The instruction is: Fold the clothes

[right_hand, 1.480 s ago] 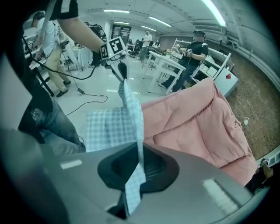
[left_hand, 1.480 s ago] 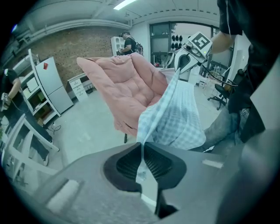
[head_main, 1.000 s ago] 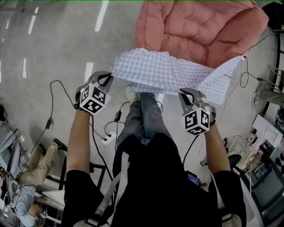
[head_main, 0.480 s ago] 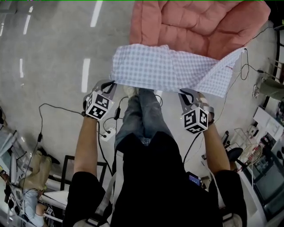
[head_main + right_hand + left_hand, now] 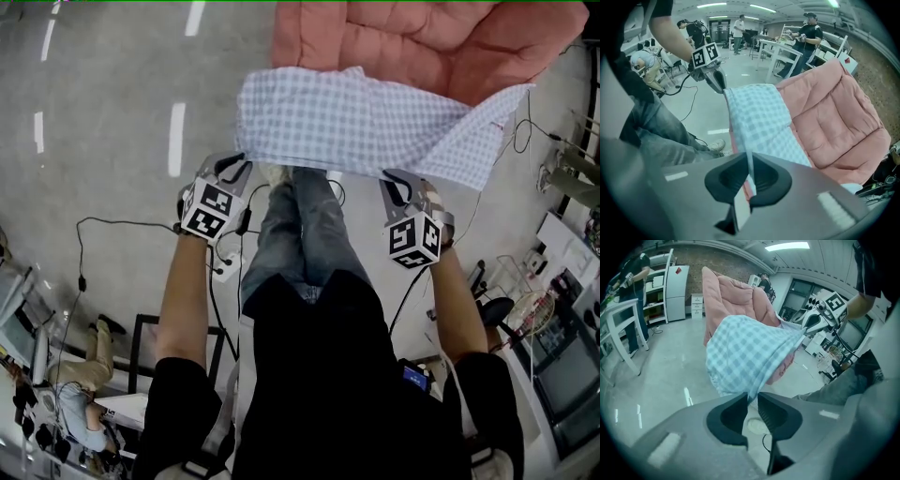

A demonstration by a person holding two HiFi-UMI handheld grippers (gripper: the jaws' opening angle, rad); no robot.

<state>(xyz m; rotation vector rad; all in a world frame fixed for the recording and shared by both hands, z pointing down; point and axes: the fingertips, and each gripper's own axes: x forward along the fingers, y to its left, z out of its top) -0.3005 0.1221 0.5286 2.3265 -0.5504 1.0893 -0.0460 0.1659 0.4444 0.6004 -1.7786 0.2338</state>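
Head view shows the blue-and-white checked cotton garment (image 5: 356,122) stretched in the air between the two tools, over the near edge of the pink quilted cushion (image 5: 422,42) that lies on the grey floor (image 5: 112,112). Whether its far part rests on the cushion or hangs just above it cannot be told.

The left hand-held gripper (image 5: 236,165) has the garment's near left corner between its jaw tips. Its jaws have just been opening a little, and the left gripper view shows a narrow gap below the tips, yet the fabric looks caught there and hangs taut from that point. The right hand-held gripper (image 5: 394,178) is pressed together on the near right edge, a thin strip of cloth running straight down between its pads.

The garment should handle as light, thin and wholly limp. It sags between the two holds, keeps no shape of its own and will fold wherever it is left unsupported. The weave looks dry and not slippery, so a pinch on a single layer should hold. The slackening left grip, though, could let its corner slide out. Good places to take it are the corners and the hemmed edges, with both holds kept well apart so the cloth stays spread flat as it goes down.
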